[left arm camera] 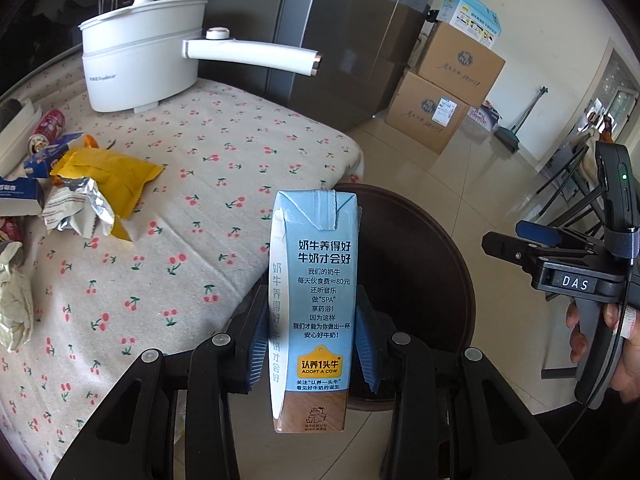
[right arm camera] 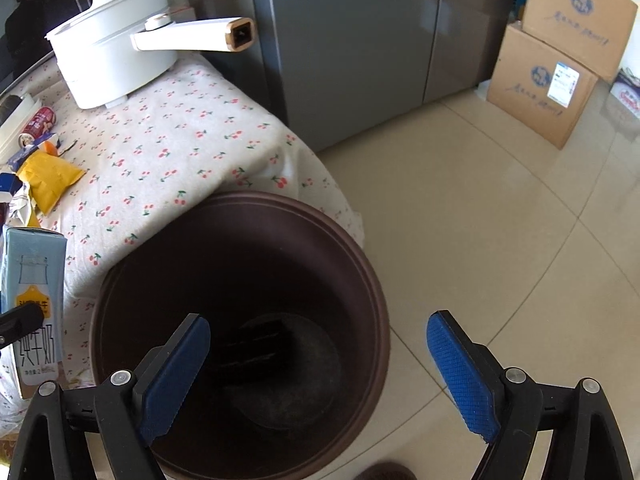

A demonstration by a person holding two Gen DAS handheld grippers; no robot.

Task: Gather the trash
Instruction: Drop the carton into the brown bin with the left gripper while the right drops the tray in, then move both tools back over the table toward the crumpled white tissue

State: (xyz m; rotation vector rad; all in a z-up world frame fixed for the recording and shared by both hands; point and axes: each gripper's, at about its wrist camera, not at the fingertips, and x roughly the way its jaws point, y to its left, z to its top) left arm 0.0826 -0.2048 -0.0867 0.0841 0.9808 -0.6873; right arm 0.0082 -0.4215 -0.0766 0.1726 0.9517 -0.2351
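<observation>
Cherry-print desk (left arm camera: pixel 168 216) beside tiled floor; left tool (left arm camera: pixel 312 344) clamps milk carton (left arm camera: pixel 314 304) reading "ADOPT A COW"; right tool (right arm camera: pixel 320 376), marked "DAS", gapes above a brown bin (right arm camera: pixel 360 280), perhaps holding dark trash

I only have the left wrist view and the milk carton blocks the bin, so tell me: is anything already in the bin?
Observer: Yes, a dark, ridged item lies at the bottom of the bin.
Operator: Is the right gripper holding anything?
Observer: No, the right gripper is open and empty above the bin.
Operator: What's on the milk carton's other side?
Observer: A milk bottle picture is printed on the milk carton.
</observation>
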